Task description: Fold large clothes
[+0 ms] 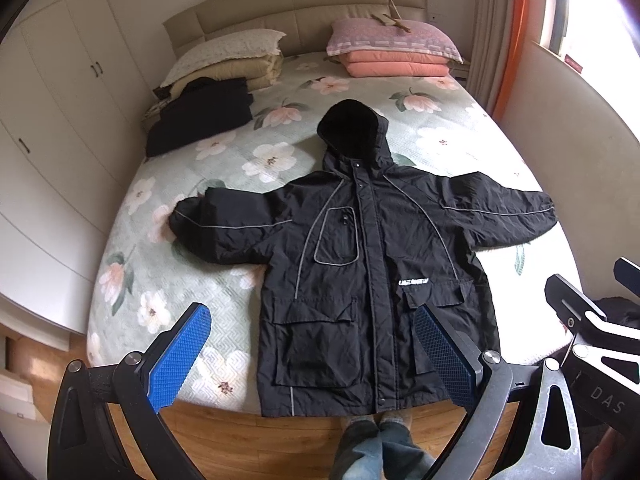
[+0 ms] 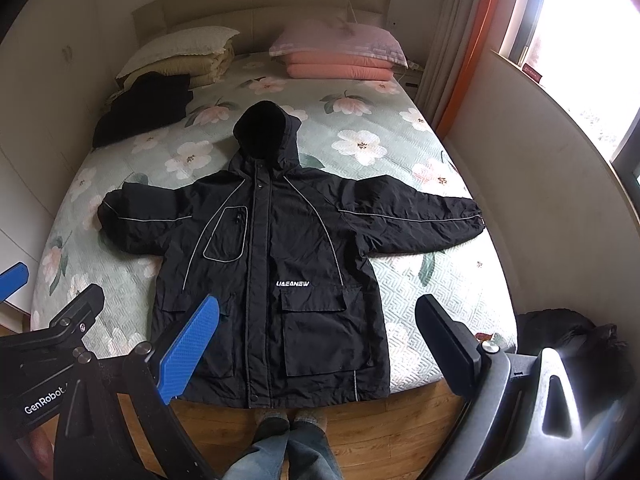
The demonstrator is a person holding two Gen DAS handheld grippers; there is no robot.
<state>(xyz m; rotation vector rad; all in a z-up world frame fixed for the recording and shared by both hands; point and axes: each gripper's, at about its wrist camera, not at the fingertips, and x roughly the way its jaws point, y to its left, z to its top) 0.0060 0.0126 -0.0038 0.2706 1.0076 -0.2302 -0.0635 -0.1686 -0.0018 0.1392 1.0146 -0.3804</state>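
A black hooded jacket (image 1: 360, 264) lies flat on its back across the flowered bed (image 1: 224, 152), zipped shut, sleeves spread wide, hem hanging over the foot edge.

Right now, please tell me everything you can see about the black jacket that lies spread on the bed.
The black jacket is a hooded coat of thin, wrinkled, woven-looking fabric. It lies flat and face up on the floral bed cover, front closed, hood pointing to the headboard, both sleeves stretched out sideways. Grey piping runs along the sleeves and chest, outlining a chest pocket. Two big flap pockets sit low, with a white logo above one. Its hem hangs over the foot edge of the bed. Neither gripper touches it.
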